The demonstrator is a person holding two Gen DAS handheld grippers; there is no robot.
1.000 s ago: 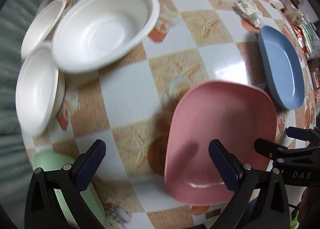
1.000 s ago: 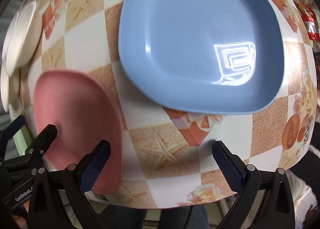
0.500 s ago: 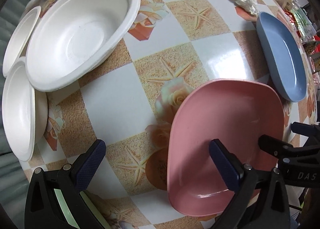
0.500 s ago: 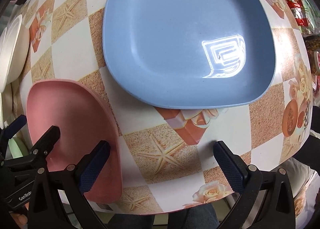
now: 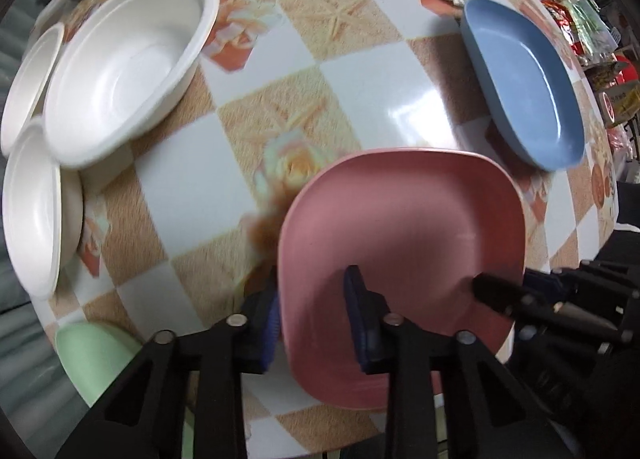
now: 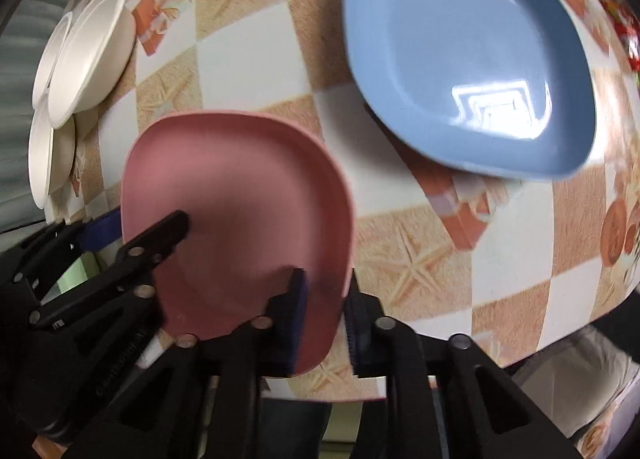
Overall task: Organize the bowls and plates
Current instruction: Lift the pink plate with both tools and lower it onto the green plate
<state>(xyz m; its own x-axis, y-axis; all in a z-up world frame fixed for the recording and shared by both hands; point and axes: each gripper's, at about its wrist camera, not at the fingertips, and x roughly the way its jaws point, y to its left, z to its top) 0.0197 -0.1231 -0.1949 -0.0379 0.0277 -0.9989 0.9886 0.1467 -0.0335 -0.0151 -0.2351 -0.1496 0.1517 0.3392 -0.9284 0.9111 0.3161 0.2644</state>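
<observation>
Left wrist | pink plate (image 5: 404, 235) rim between left tool (image 5: 316, 323) pads

Left wrist view: looks steeply down along its fingers from close above the near-left table edge, facing across the checkered tablecloth (image 5: 224, 195) toward the white bowls (image 5: 124, 67). Right wrist view: sits close at the near-right edge, tilted down and forward, blue plate (image 6: 468, 59) ahead. Both share the pink plate (image 5: 404, 231) (image 6: 236, 195), the blue plate, the bowls, and each other's gripper.
</observation>
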